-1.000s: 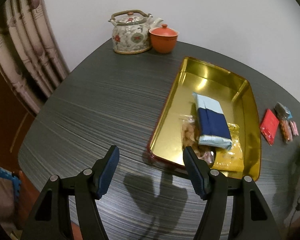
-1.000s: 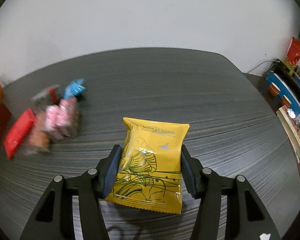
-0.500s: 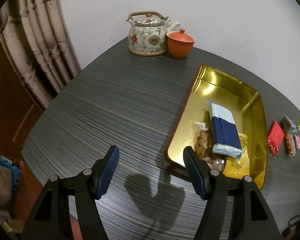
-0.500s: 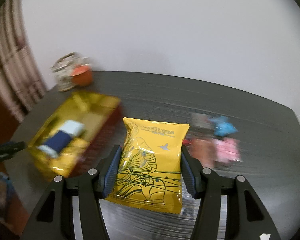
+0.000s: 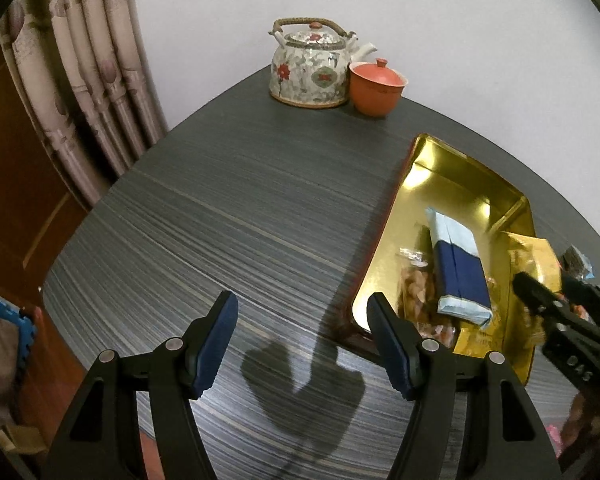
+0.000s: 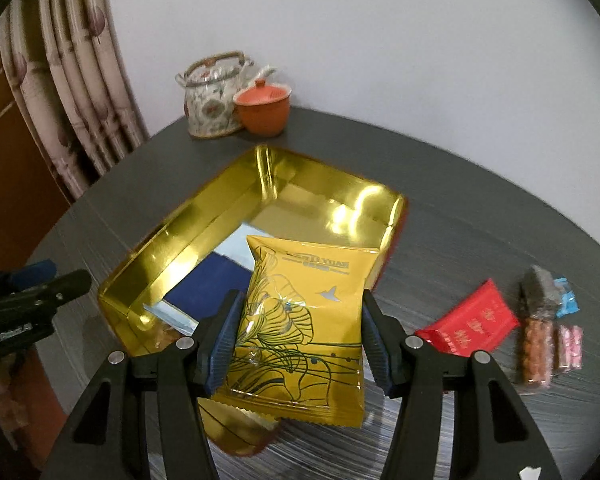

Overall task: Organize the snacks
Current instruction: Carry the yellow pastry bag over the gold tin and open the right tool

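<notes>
My right gripper (image 6: pixel 298 336) is shut on a yellow snack packet (image 6: pixel 304 316) and holds it above the near end of the gold tray (image 6: pixel 180 220). The tray (image 5: pixel 416 168) holds a blue-and-white packet (image 5: pixel 458 268), a clear bag of nuts (image 5: pixel 416 288) and a yellow packet (image 5: pixel 480 338). My left gripper (image 5: pixel 302 338) is open and empty over the bare dark table, left of the tray. The right gripper with its yellow packet (image 5: pixel 534 258) shows at the right edge of the left wrist view.
A floral teapot (image 5: pixel 310 68) and an orange lidded cup (image 5: pixel 376 88) stand at the table's far edge. A red packet (image 6: pixel 470 320), a nut bar (image 6: pixel 536 328), pink sweets (image 6: pixel 570 346) and a blue sweet (image 6: pixel 566 300) lie right of the tray. Curtains (image 5: pixel 96 60) hang at left.
My right gripper has carried the yellow packet left from the table's right side to over the tray. My left gripper has drifted left, away from the tray.
</notes>
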{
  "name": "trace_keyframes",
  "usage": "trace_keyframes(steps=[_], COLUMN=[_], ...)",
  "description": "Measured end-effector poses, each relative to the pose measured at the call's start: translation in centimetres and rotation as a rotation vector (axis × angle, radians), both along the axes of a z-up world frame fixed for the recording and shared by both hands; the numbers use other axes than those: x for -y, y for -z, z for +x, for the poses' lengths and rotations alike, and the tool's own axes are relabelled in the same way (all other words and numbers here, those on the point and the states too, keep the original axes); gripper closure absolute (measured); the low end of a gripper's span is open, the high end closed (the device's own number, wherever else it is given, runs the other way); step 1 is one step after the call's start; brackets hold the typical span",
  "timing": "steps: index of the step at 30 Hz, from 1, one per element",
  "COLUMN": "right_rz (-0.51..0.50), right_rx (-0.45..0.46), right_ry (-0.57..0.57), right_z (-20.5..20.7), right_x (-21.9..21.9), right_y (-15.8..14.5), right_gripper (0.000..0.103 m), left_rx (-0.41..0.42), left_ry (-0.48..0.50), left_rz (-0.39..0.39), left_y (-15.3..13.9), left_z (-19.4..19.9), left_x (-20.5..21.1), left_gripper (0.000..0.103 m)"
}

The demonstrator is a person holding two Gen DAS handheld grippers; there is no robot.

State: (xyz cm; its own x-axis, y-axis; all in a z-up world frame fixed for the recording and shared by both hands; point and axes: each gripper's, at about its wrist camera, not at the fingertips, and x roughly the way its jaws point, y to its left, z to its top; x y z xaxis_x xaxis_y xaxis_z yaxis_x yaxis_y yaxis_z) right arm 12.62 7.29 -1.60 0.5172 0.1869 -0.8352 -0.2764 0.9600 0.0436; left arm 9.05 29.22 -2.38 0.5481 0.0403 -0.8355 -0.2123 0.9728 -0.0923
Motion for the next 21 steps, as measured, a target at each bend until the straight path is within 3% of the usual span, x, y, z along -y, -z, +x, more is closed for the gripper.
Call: trace_keyframes(steps=[10, 21], right_rz=[-0.056, -0.029], right_rx=[0.004, -0.005], right_ry=[-0.019, -0.022], right_z=[0.2, 0.2], right_x=[-1.5, -1.3], right_y=[1.6, 1.5], right_gripper=[0.048, 0.046], left_rx=[-0.012, 0.015], left_ry=[0.010, 0.084], left_rz=[-0.017, 0.002], left_y=[0.2, -0.3], left_z=[0.4, 0.1], left_x=[0.0, 1.6], left_gripper=[0.036, 0.035])
